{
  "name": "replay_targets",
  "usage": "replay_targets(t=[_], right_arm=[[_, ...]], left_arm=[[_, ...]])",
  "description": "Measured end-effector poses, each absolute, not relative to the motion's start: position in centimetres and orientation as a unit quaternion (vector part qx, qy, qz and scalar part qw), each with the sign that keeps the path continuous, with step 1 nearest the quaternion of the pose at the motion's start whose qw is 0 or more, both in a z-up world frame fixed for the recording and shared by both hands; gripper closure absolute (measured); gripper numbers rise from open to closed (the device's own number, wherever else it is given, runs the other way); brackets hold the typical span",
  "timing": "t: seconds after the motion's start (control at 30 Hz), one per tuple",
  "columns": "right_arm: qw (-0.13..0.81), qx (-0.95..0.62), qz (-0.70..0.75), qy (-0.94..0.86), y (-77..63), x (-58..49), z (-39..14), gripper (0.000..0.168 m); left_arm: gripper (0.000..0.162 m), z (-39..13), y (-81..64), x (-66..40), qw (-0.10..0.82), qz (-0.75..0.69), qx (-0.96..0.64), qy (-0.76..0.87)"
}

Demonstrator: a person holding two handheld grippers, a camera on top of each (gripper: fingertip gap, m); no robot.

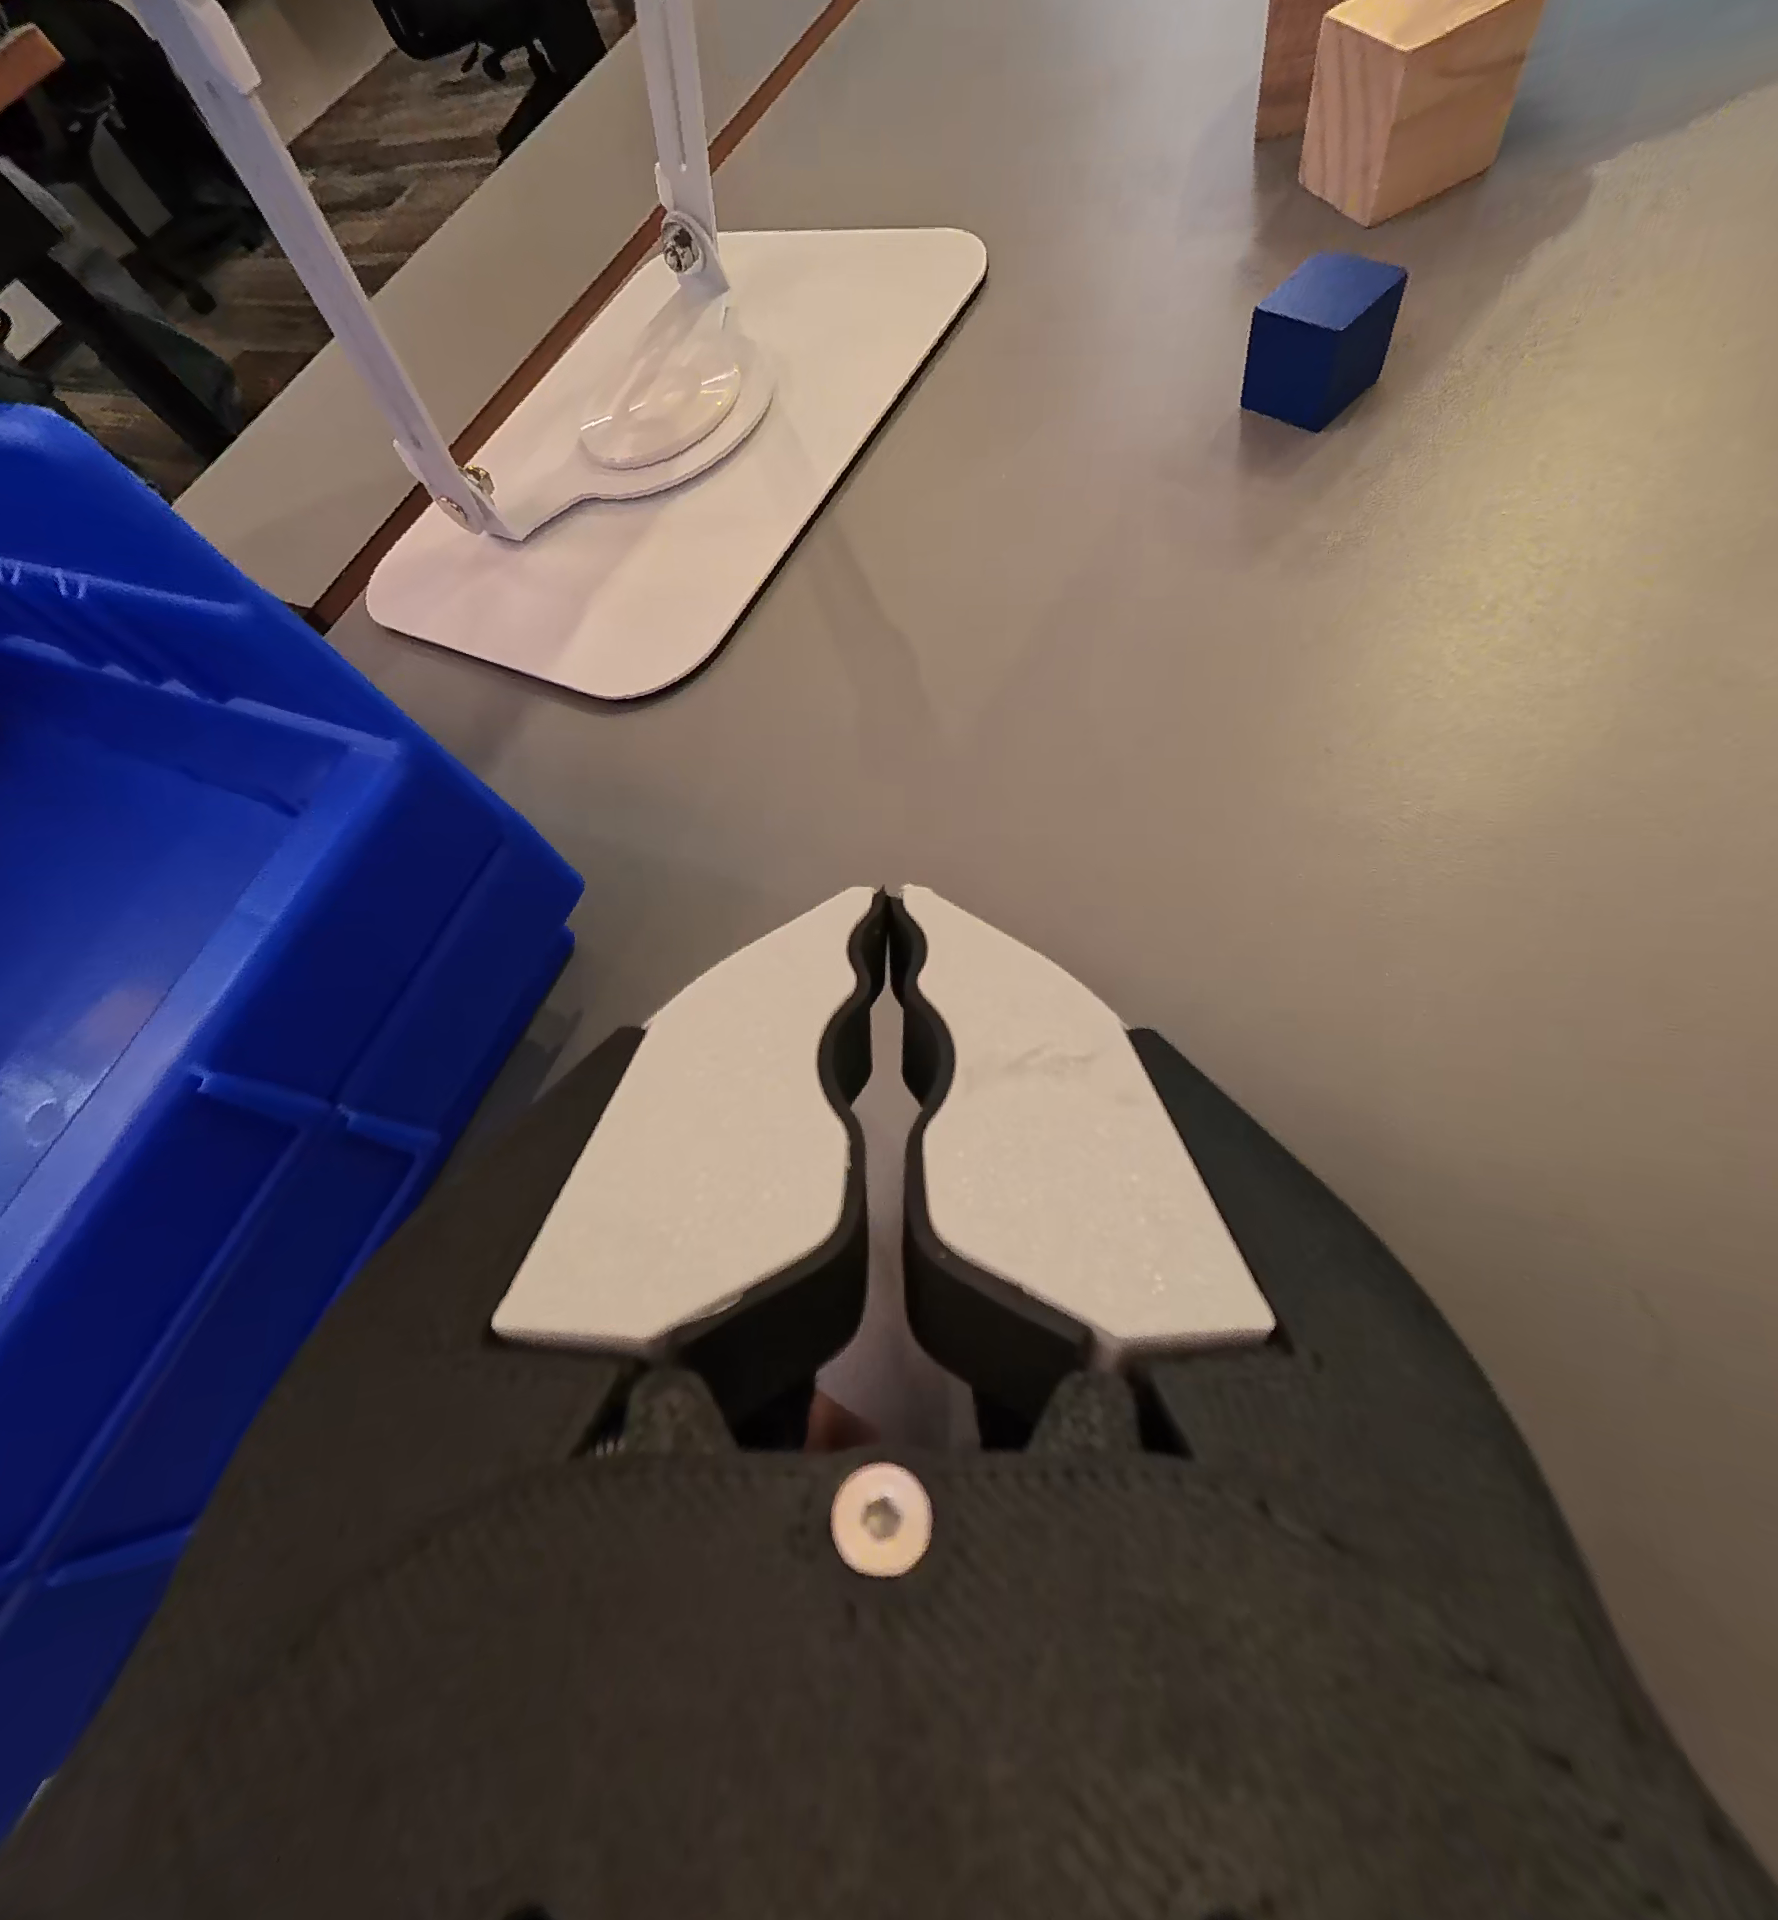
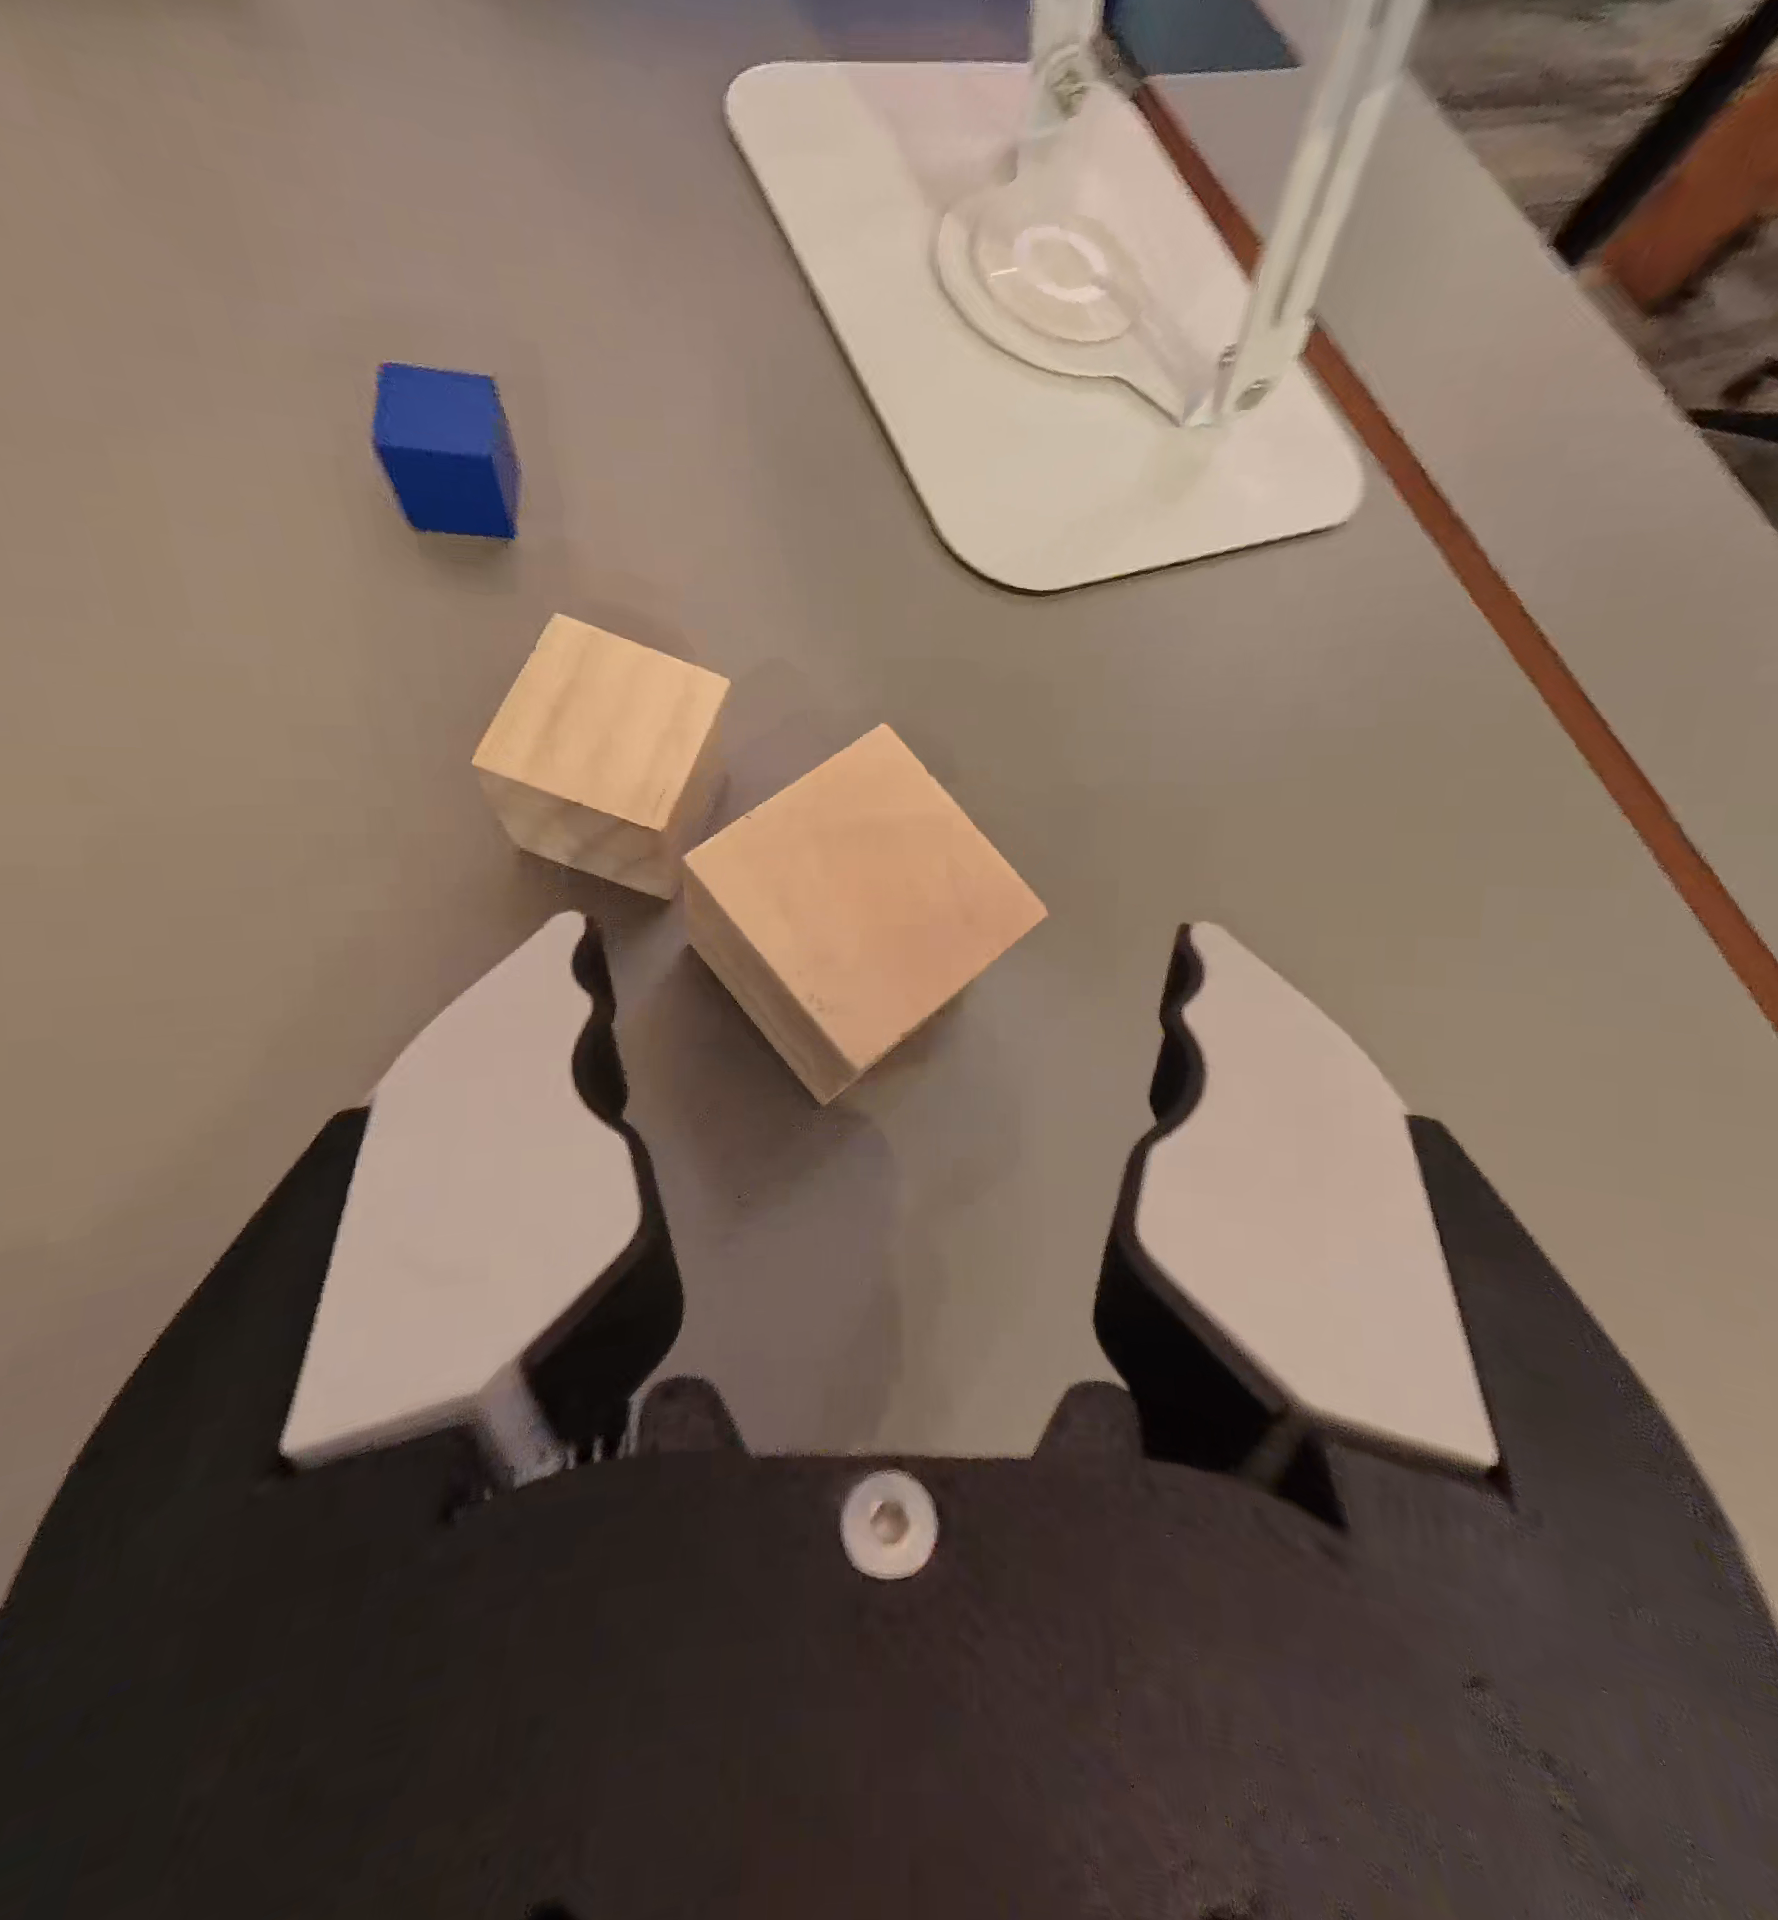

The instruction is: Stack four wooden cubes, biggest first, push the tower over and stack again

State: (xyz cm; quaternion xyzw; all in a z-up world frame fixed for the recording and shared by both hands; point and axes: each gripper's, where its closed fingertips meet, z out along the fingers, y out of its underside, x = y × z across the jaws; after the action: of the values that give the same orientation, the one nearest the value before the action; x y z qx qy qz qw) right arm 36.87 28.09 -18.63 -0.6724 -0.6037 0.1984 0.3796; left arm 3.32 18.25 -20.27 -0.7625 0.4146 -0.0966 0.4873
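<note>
In the right wrist view a large pale wooden cube (image 2: 859,904) lies on the grey table just ahead of my right gripper (image 2: 885,930), which is open and empty above it. A smaller wooden cube (image 2: 604,748) sits touching its left corner. A small blue cube (image 2: 446,449) lies farther off to the left. My left gripper (image 1: 890,896) is shut and empty, low over the table. In the left wrist view the blue cube (image 1: 1321,341) lies far ahead to the right, with a wooden cube (image 1: 1404,104) behind it and another wooden piece (image 1: 1280,62) partly hidden.
A blue plastic bin (image 1: 189,935) stands close at the left of my left gripper. A white stand with a flat base plate (image 1: 677,468) sits at the table's far edge; it also shows in the right wrist view (image 2: 1051,343). The table edge (image 2: 1591,727) runs along the right. Some 35 cm of space lies between my two pairs of fingers.
</note>
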Motion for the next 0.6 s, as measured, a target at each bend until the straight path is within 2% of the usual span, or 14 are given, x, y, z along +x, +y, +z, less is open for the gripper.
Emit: replay_targets(t=[0.07, 0.1, 0.17, 0.23, 0.33, 0.5, 0.6], right_arm=[[0.344, -0.664, 0.21, -0.629, 28.7, 36.6, -19.6, 0.061], [0.326, -0.655, 0.216, -0.647, 28.8, 36.5, -20.2, 0.064], [0.297, -0.633, 0.241, -0.673, 28.6, 36.0, -21.2, 0.075], [0.27, -0.617, 0.273, -0.686, 28.0, 35.6, -21.8, 0.098], [0.284, -0.614, 0.291, -0.676, 28.1, 35.2, -21.2, 0.1], [0.353, -0.606, 0.281, -0.655, 27.1, 34.1, -16.6, 0.1], [0.342, -0.572, 0.302, -0.682, 22.8, 31.3, -14.5, 0.1]], left_arm=[[0.162, -20.3, 18.3, 3.3, 0.488, -0.096, -0.763, 0.414], [0.162, -20.3, 18.3, 3.3, 0.488, -0.096, -0.763, 0.414], [0.162, -20.3, 18.3, 3.2, 0.487, -0.095, -0.763, 0.414], [0.162, -20.2, 18.2, 3.1, 0.488, -0.095, -0.763, 0.412], [0.162, -20.2, 18.3, 2.9, 0.489, -0.095, -0.764, 0.41], [0.162, -20.1, 18.3, 2.6, 0.489, -0.098, -0.765, 0.407], [0.162, -19.9, 18.3, 2.4, 0.492, -0.099, -0.765, 0.404]])
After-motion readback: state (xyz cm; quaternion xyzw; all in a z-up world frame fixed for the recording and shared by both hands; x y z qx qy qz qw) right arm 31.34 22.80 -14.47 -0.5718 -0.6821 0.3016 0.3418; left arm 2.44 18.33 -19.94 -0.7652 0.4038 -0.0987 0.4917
